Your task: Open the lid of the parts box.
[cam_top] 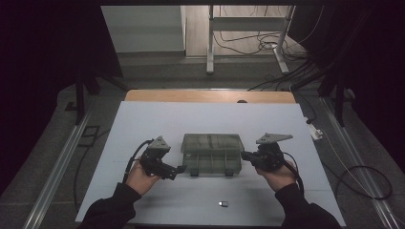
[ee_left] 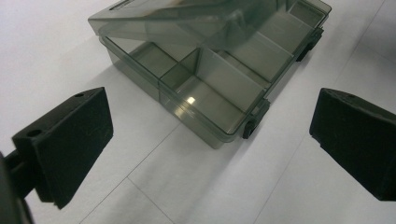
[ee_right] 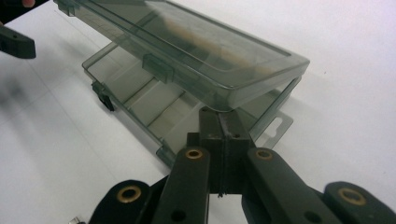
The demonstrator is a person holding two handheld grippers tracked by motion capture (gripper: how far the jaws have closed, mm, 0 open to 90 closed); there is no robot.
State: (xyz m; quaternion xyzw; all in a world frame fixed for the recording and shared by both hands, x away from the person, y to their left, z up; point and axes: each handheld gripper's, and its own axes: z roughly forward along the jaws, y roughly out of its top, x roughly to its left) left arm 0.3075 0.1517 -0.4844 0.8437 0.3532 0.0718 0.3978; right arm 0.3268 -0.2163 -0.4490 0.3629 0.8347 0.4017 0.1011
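Box sat mid-bench with its lid part-raised, your right hand-held gripper closed and wedged under the lid's corner, the left hand-held gripper open just beside it; next, you likely needed to lift the lid fully.

You are working over a flat white table top, and a light brown wooden strip is showing along its far edge. A small silvery object is lying on the white surface near your side; it is too small to identify, possibly a metal clip. Beyond the table, a white metal stand is standing on the floor, with black cables trailing around its legs. A long grey metal rail is running along the floor at the left, and a black looped cable is lying at the right.
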